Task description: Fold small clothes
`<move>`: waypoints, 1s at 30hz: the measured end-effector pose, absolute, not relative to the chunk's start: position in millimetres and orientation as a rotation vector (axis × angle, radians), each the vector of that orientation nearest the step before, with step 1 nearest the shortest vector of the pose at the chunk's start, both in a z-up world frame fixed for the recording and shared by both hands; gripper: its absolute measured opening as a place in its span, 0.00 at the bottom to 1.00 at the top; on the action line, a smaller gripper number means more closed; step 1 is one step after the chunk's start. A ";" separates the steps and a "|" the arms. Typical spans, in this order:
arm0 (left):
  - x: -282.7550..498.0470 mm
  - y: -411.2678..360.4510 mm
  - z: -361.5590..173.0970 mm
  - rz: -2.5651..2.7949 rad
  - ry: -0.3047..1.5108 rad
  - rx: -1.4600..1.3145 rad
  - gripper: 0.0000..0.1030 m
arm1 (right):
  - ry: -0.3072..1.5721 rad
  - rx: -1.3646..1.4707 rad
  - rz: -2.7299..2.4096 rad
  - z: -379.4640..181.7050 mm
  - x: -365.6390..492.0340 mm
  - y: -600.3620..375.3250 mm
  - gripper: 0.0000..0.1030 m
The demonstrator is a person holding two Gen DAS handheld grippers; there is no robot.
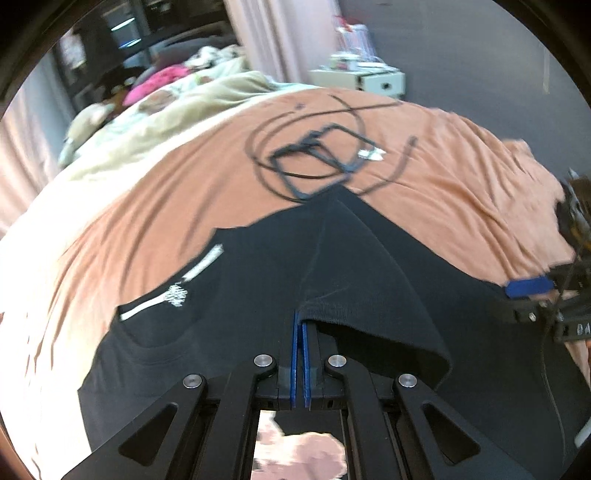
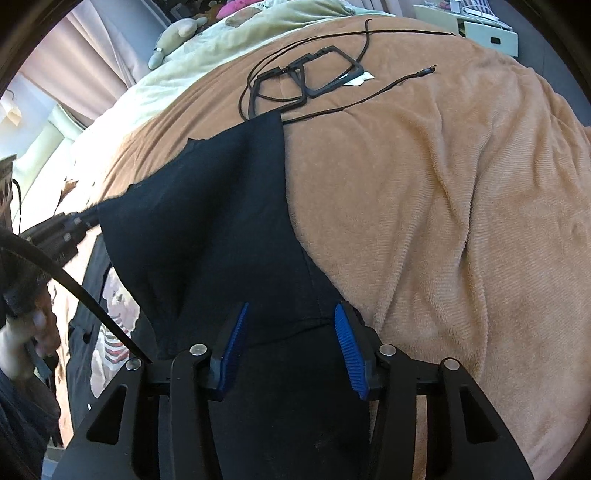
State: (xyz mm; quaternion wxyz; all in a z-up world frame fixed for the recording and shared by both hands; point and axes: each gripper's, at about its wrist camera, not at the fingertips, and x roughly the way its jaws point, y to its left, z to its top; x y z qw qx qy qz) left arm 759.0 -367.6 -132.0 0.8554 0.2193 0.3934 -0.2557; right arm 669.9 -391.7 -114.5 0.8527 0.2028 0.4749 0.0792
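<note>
A black T-shirt (image 1: 258,280) with a white print lies on the orange-brown blanket (image 1: 155,206). My left gripper (image 1: 300,325) is shut on a fold of the shirt's edge, and the cloth drapes off to the right of its blue pads. In the right wrist view the black T-shirt (image 2: 221,221) stretches from the far cables down under my right gripper (image 2: 291,321), which is open with the cloth lying between its blue pads (image 2: 349,350). The right gripper also shows at the right edge of the left wrist view (image 1: 532,291). The left gripper shows at the left of the right wrist view (image 2: 66,229).
Black frames and thin cables (image 2: 306,77) lie on the blanket just beyond the shirt. A pale green duvet with a plush toy (image 2: 177,37) is at the far left. A white drawer unit (image 2: 487,33) stands behind the bed. More dark printed clothing (image 2: 110,325) lies at the lower left.
</note>
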 end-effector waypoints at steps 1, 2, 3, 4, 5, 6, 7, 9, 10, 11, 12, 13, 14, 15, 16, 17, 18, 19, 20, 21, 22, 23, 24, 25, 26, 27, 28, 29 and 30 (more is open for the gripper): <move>762.8 -363.9 -131.5 -0.524 0.827 0.451 0.02 | 1.002 0.424 0.165 -114.9 670.3 -390.9 0.43; 767.8 -359.1 -131.4 -0.512 0.828 0.433 0.02 | 1.005 0.419 0.162 -115.4 670.0 -390.2 0.43; 771.4 -355.8 -132.0 -0.507 0.833 0.418 0.02 | 1.007 0.412 0.160 -115.7 670.2 -388.3 0.42; 774.1 -352.9 -133.0 -0.504 0.838 0.405 0.02 | 1.008 0.407 0.160 -115.7 670.2 -388.0 0.42; 778.0 -349.3 -136.2 -0.499 0.848 0.396 0.02 | 1.009 0.401 0.161 -115.8 670.0 -387.2 0.42; 780.3 -347.7 -138.7 -0.495 0.853 0.396 0.02 | 1.009 0.397 0.161 -115.8 670.8 -386.5 0.42; 783.6 -345.4 -144.6 -0.490 0.869 0.399 0.02 | 1.010 0.395 0.162 -116.1 671.2 -386.0 0.42; 788.5 -341.9 -154.8 -0.480 0.910 0.402 0.04 | 1.011 0.395 0.162 -116.9 671.8 -386.5 0.42; 790.9 -339.7 -160.0 -0.476 0.932 0.401 0.06 | 1.012 0.397 0.162 -117.1 672.4 -386.7 0.42; 793.0 -335.9 -166.3 -0.465 0.956 0.401 0.05 | 1.012 0.399 0.161 -117.1 672.6 -386.9 0.42; 794.1 -332.9 -170.2 -0.459 0.969 0.403 0.05 | 1.013 0.400 0.161 -116.9 672.8 -387.0 0.42; 794.8 -330.0 -173.3 -0.446 0.979 0.409 0.06 | 1.014 0.401 0.161 -116.2 672.9 -387.4 0.42; 795.5 -325.1 -177.4 -0.423 0.993 0.422 0.06 | 1.014 0.402 0.162 -114.2 672.1 -387.4 0.42; 796.1 -321.9 -179.5 -0.415 1.007 0.427 0.06 | 1.013 0.404 0.165 -111.8 671.3 -387.6 0.42; 796.4 -318.0 -180.9 -0.412 1.020 0.428 0.06 | 1.008 0.408 0.170 -109.4 670.1 -388.9 0.42; 796.5 -312.2 -180.0 -0.406 1.024 0.427 0.06 | 0.997 0.414 0.176 -104.9 668.0 -390.1 0.42; 796.6 -308.1 -178.1 -0.398 1.020 0.425 0.06 | 0.983 0.417 0.179 -99.7 666.0 -391.4 0.42; 797.0 -304.0 -175.1 -0.389 1.015 0.418 0.06 | 0.973 0.418 0.179 -96.4 664.9 -391.8 0.42; 797.5 -300.3 -171.5 -0.382 1.013 0.402 0.06 | 0.960 0.418 0.179 -92.0 663.6 -392.3 0.42; 798.1 -297.5 -167.7 -0.379 1.011 0.382 0.06 | 0.951 0.413 0.182 -89.3 663.0 -392.0 0.42; 798.6 -296.0 -163.6 -0.380 1.011 0.357 0.06 | 0.943 0.397 0.189 -86.1 662.8 -389.4 0.40; 798.9 -296.2 -161.1 -0.386 1.011 0.340 0.06 | 0.939 0.383 0.194 -85.0 662.7 -386.7 0.37; 798.4 -297.9 -158.4 -0.401 1.009 0.322 0.06 | 0.938 0.369 0.196 -84.6 662.9 -384.0 0.33; 797.5 -301.7 -157.5 -0.414 1.006 0.320 0.06 | 0.938 0.359 0.195 -85.5 663.5 -381.3 0.30; 795.4 -307.0 -157.9 -0.429 1.004 0.329 0.06 | 0.939 0.355 0.197 -87.3 664.6 -379.5 0.28; 793.0 -312.8 -159.6 -0.446 1.007 0.333 0.06 | 0.941 0.354 0.199 -89.4 666.1 -377.7 0.24; 790.8 -318.4 -162.0 -0.470 1.011 0.326 0.06 | 0.945 0.352 0.199 -92.4 667.8 -376.5 0.22; 788.8 -322.6 -164.4 -0.488 1.015 0.320 0.06 | 0.954 0.349 0.196 -97.2 670.2 -374.8 0.21; 787.0 -326.9 -167.1 -0.501 1.018 0.317 0.06 | 0.959 0.347 0.194 -98.7 673.2 -373.6 0.19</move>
